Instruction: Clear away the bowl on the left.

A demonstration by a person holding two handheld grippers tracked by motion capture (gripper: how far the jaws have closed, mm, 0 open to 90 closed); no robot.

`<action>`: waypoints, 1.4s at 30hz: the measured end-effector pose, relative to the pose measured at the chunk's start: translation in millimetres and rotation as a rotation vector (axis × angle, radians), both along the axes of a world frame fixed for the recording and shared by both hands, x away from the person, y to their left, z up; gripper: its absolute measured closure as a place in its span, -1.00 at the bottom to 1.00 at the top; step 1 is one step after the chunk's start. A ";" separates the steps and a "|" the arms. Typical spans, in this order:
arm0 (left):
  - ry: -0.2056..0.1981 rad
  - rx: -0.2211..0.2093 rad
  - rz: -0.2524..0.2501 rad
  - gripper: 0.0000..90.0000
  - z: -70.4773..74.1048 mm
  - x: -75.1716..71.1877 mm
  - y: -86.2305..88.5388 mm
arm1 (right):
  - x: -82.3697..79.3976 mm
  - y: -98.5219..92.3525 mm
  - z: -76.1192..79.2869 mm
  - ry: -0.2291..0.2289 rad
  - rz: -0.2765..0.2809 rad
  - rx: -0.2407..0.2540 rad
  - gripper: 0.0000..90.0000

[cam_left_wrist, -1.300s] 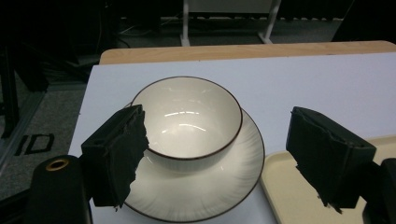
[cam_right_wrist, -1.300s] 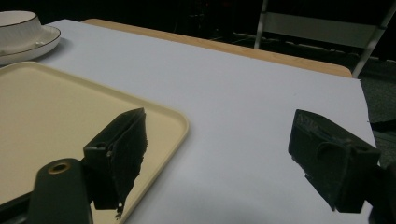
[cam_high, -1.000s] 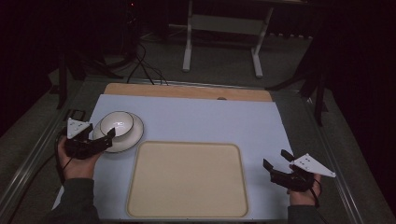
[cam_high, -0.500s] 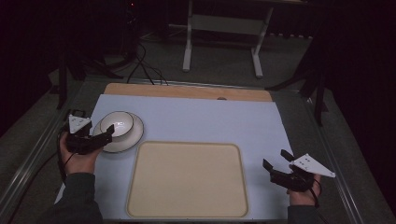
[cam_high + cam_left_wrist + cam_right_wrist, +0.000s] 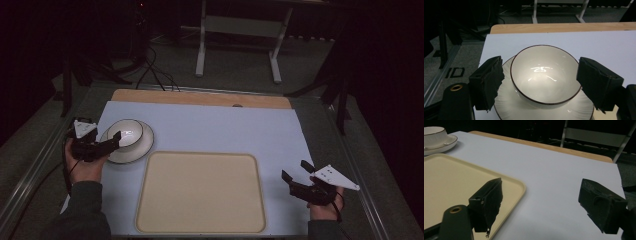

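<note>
Pale blue mat (image 5: 215, 130) over a wooden table (image 5: 200, 97). Cream tray (image 5: 200, 192) near front edge, empty. White plate (image 5: 137, 150) at tray's far left corner, bowl (image 5: 125, 132) on it. Left gripper (image 5: 107, 145) spread wide, jaws flanking bowl, not gripping. Right gripper (image 5: 295, 172) wide open over mat right of tray, holding nothing.

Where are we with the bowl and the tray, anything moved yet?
Nothing looks placed: the beige tray is bare, and the bowl sits on its plate beside the tray's far left corner. In hand: the left hand-held gripper is open with its jaws on either side of the bowl, not closed on it. The right hand-held gripper is open over the white mat. Grasping and any transfer remain.
</note>
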State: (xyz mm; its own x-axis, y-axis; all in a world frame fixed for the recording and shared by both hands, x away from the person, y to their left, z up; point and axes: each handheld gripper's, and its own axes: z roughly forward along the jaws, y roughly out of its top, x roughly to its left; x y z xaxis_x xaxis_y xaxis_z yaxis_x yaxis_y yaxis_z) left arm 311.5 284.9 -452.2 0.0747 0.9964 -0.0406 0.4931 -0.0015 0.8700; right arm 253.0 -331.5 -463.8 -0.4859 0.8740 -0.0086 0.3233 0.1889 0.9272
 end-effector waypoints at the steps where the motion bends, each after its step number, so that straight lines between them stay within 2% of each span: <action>1: 0.001 0.001 0.006 -0.50 -0.2 1.5 0.6 | 0.0 -0.1 0.1 0.000 0.000 0.001 -0.58; 4: -0.004 -0.002 0.016 -0.47 -0.6 3.0 1.0 | 0.0 -0.1 0.0 0.000 0.000 0.002 -0.58; 9: 0.024 -0.003 0.018 -0.47 -5.0 11.0 1.7 | 0.2 0.4 -0.3 0.000 0.001 0.001 -0.58; 17: 0.049 -0.008 0.032 -0.47 -11.4 20.4 4.0 | 0.2 -0.1 -0.1 -0.001 -0.001 0.004 -0.58; 21: 0.075 -0.017 0.048 -0.47 -17.9 28.2 6.0 | -0.2 0.6 0.1 -0.001 0.003 0.003 -0.58; 26: 0.088 -0.017 0.066 -0.47 -22.5 33.2 7.3 | 0.2 0.4 -0.1 -0.001 0.000 0.004 -0.58; 31: 0.130 -0.014 0.096 -0.47 -30.2 41.0 8.7 | 0.0 0.9 0.0 0.001 0.006 0.006 -0.58; 38: 0.167 -0.026 0.089 -0.40 -37.9 47.0 10.0 | 0.3 0.3 0.1 0.001 0.005 0.008 -0.58; 42: 0.183 -0.052 0.083 -0.35 -42.2 48.9 11.0 | 0.4 1.4 -0.1 0.003 0.009 0.007 -0.58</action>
